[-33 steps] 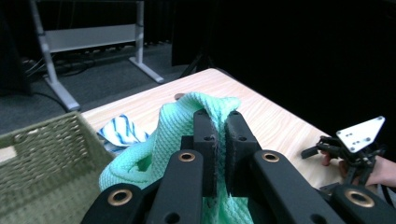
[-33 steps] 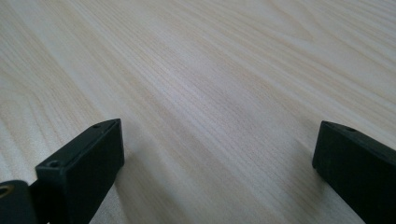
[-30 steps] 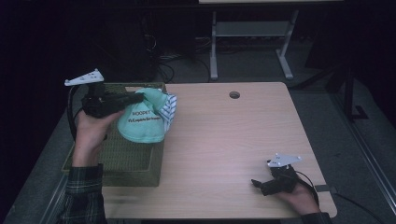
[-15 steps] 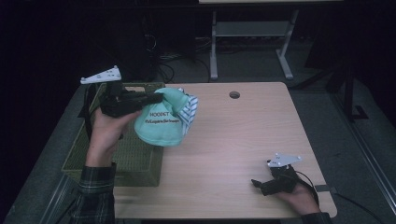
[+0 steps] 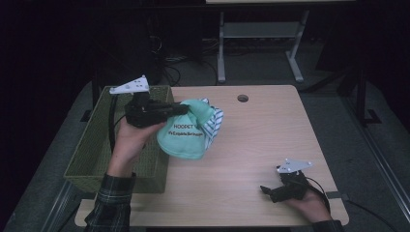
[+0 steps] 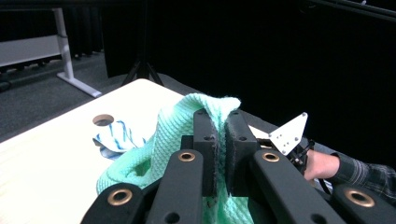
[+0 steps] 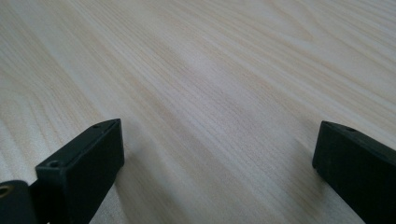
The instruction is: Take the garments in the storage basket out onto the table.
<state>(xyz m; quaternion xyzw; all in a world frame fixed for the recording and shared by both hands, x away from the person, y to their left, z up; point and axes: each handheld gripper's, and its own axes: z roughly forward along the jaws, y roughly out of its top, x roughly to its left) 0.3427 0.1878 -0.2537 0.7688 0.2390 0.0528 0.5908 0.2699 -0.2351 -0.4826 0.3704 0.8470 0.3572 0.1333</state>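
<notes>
My left gripper (image 5: 186,108) is shut on a fold of a mint-green knitted garment (image 5: 188,137) with dark lettering, which hangs from it above the table's left part. A blue-and-white striped piece (image 5: 212,123) hangs at its far side. In the left gripper view the jaws (image 6: 219,116) pinch the green knit (image 6: 140,163), and the striped piece (image 6: 114,135) droops beyond it. My right gripper (image 5: 268,191) rests on the table near the front right corner. It is open, with bare wood between its fingertips (image 7: 215,144).
A green wicker basket (image 5: 96,145) stands along the left edge of the wooden table (image 5: 270,135). A round cable hole (image 5: 242,98) lies near the far edge. Desk legs and cables stand on the dark floor behind.
My left gripper has carried the green garment rightward, from over the basket's edge to over the table. The right gripper has stayed still.
</notes>
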